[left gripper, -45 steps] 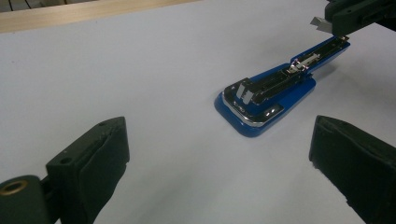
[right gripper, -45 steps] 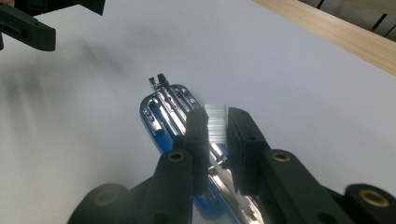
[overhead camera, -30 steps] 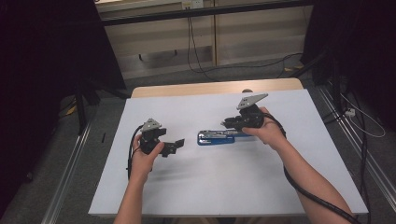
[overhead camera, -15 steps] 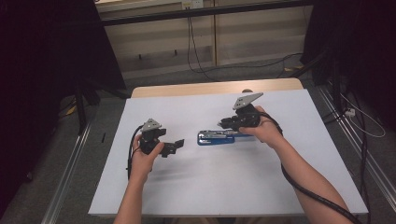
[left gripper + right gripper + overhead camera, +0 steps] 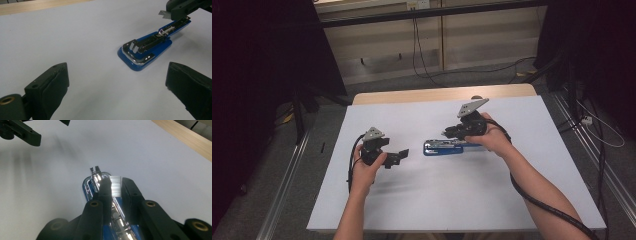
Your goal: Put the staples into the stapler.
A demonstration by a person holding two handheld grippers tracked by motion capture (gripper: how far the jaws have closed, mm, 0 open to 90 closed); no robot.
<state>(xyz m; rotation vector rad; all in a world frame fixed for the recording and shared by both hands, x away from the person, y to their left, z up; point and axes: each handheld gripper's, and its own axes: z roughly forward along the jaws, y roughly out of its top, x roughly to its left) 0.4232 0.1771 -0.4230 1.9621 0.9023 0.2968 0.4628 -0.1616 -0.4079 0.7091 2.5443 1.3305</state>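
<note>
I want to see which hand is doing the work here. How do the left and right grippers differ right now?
The left gripper has its jaws wide apart with nothing between them; the right gripper is shut on a strip of staples. The left sits short of the blue stapler; the right hangs directly over its open track. Both are black and hand-held above the white table.

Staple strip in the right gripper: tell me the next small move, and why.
Probably lower the staple strip into the open blue stapler's channel: the right gripper holds it just above the exposed metal track, and the left gripper stands open, apart.
</note>
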